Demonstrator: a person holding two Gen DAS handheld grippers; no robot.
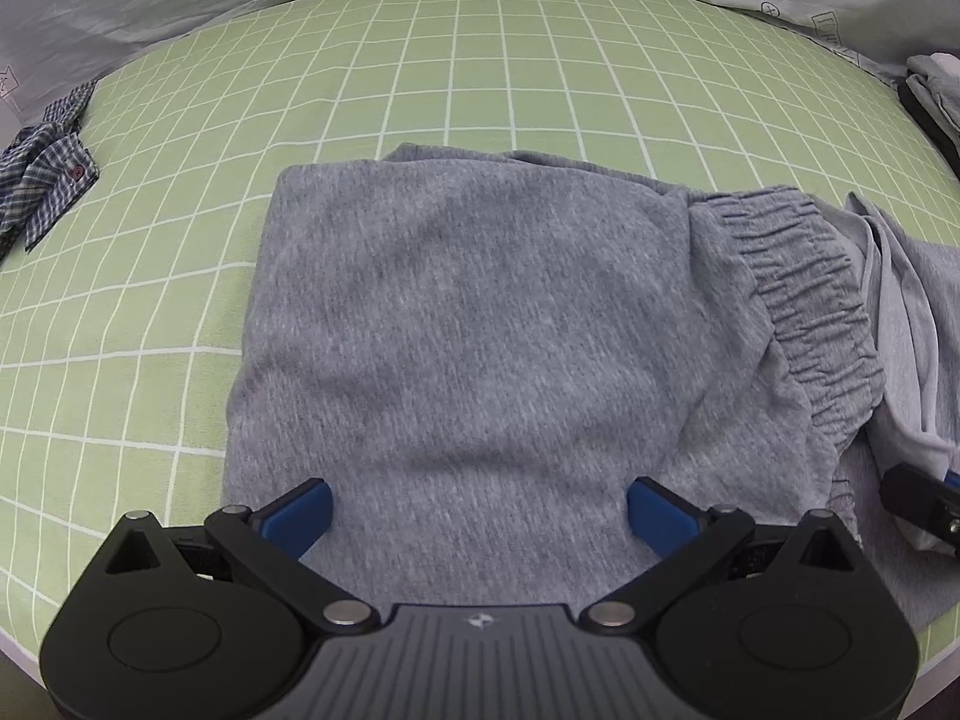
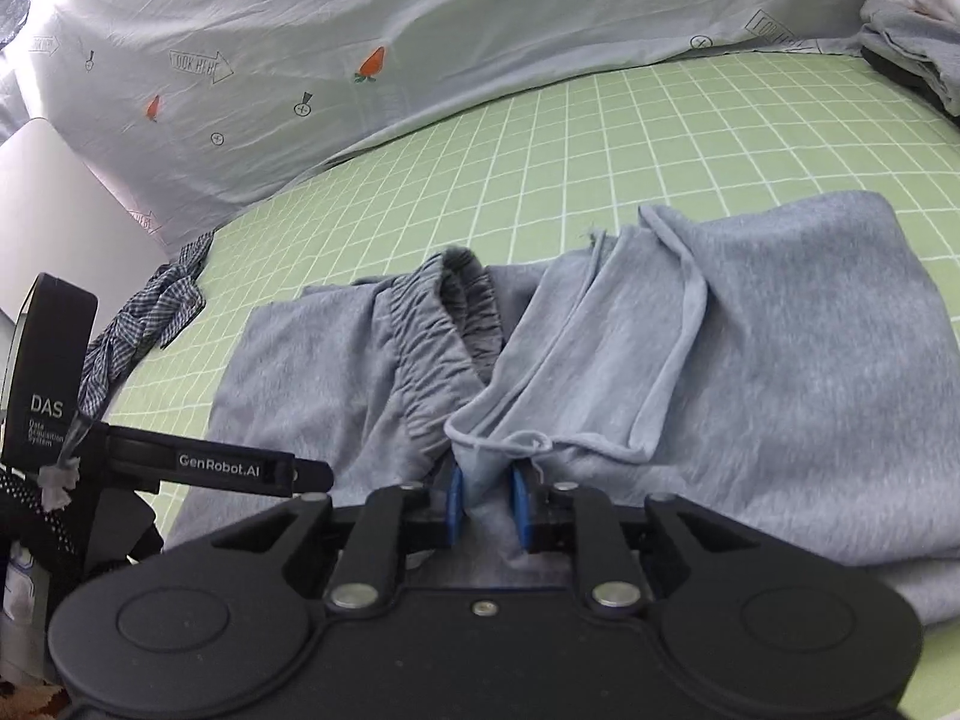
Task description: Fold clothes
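Green bedding with a white grid (image 1: pixel 420 60) covers the whole work surface, and a pale blue-grey sheet printed with small carrots and arrows (image 2: pixel 300 30) is bunched along its far edge. On the grid, near the middle, lie the grey sweatpants (image 1: pixel 480 330), partly folded: a smooth flat panel sits on the left in the left wrist view, the ruched elastic waistband (image 1: pixel 804 300) shows to its right, and lighter inside-out fabric with a thin seam (image 2: pixel 660 330) spreads further right. A crumpled blue checked shirt (image 1: pixel 42 180) rests at the far left of the bedding, well apart from the pants. A small heap of grey and white clothes (image 2: pixel 912 30) sits at the far right corner. The left gripper (image 1: pixel 479 516) hovers over the near edge of the flat panel with its blue pads (image 1: pixel 300 516) spread wide, nothing between them. The right gripper (image 2: pixel 487 501) has its pads close together, pinching a fold of the lighter pants fabric just beside the waistband.
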